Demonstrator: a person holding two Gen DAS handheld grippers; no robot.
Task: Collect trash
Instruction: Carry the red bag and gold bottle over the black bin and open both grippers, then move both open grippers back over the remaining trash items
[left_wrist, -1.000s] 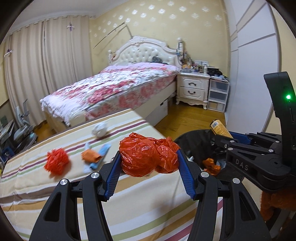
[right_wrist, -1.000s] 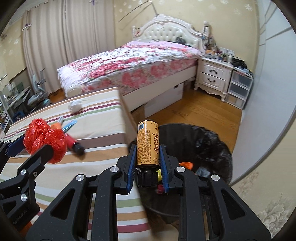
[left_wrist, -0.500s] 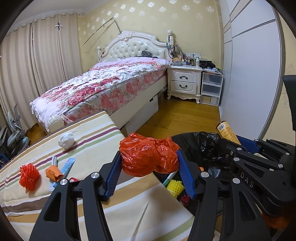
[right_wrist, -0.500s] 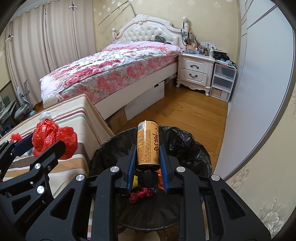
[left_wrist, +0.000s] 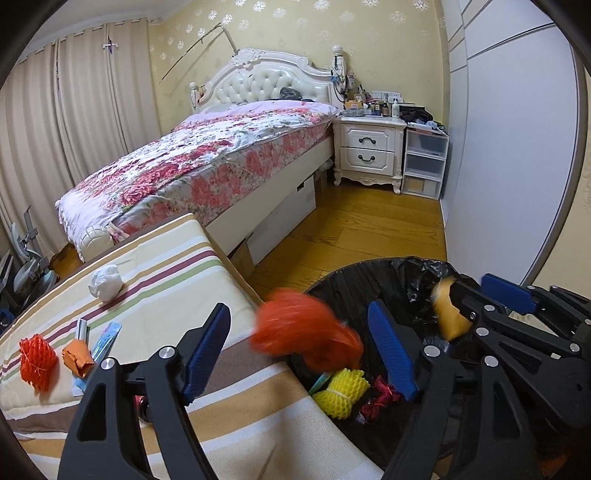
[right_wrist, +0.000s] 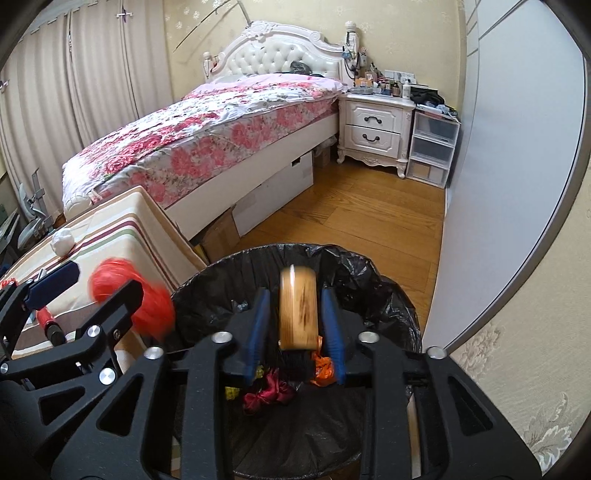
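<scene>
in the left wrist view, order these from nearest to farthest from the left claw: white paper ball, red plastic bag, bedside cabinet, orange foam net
Measured from the left claw:
1. Red plastic bag: between the open fingers, blurred, at the bin's edge.
2. Orange foam net: far left on the striped table.
3. White paper ball: farther back on the table, left.
4. Bedside cabinet: across the room, beside the bed.

Both wrist cameras look steeply down, close over the trash bin (left_wrist: 373, 269) (right_wrist: 369, 273), sharing it and the bed (left_wrist: 221, 155) (right_wrist: 229, 122).
</scene>
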